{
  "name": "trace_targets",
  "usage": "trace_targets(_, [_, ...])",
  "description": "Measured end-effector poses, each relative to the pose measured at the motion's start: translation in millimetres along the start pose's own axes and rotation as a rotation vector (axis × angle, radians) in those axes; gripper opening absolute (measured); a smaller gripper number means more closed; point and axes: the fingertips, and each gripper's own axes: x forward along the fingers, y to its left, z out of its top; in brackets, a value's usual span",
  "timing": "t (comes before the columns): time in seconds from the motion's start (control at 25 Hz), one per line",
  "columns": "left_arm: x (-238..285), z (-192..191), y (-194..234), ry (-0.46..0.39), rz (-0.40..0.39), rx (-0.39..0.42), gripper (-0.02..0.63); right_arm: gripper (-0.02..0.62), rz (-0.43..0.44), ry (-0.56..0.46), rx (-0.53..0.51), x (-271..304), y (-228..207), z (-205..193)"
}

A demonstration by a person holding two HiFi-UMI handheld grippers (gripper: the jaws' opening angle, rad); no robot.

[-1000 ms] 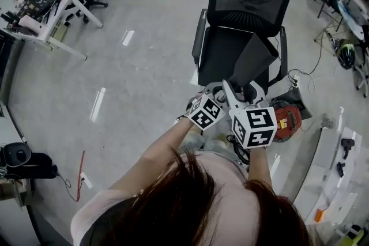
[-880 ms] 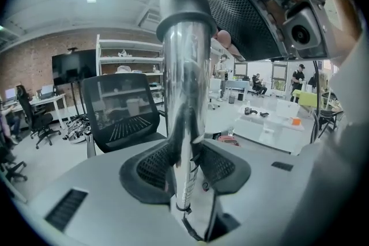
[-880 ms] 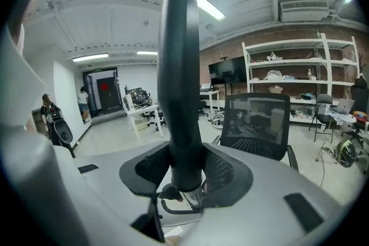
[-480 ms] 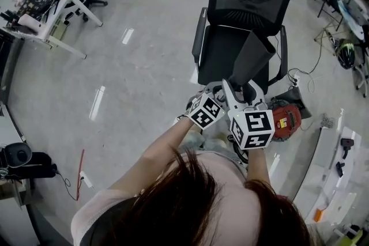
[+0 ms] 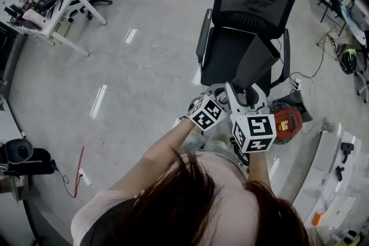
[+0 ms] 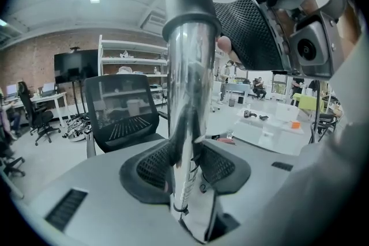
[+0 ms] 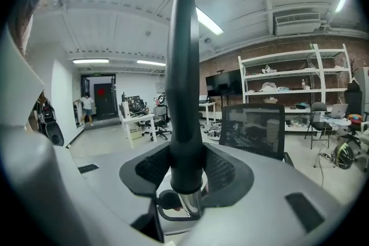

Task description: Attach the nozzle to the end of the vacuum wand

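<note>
In the head view both grippers are held close together in front of the person. The left gripper point(image 5: 221, 91) is shut on the chrome vacuum wand point(image 6: 187, 95), which runs up between its jaws point(image 6: 187, 165) to a grey collar. The right gripper point(image 5: 248, 96) is shut on the dark nozzle point(image 5: 256, 60), a wide flat piece pointing up and away over the chair. In the right gripper view the nozzle point(image 7: 183, 78) stands upright between the jaws point(image 7: 184, 173). The chrome wand end point(image 7: 189, 203) sits in the nozzle's socket just below them.
A black mesh office chair point(image 5: 245, 26) stands right behind the nozzle. The red vacuum body point(image 5: 286, 121) lies on the floor at the right, with cables nearby. A white desk point(image 5: 52, 14) is far left and a white shelf unit point(image 5: 334, 170) is at the right edge.
Both grippers keep their hold on wand and nozzle. The pair has shifted only slightly, and the head view has moved a little.
</note>
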Motion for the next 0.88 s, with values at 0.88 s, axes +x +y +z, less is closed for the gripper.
trace_targets(0.88, [-5,-3,-29,0.008,0.105,-0.020,0.156,0.179,0.101,0.026,-0.070,-47,6,-14])
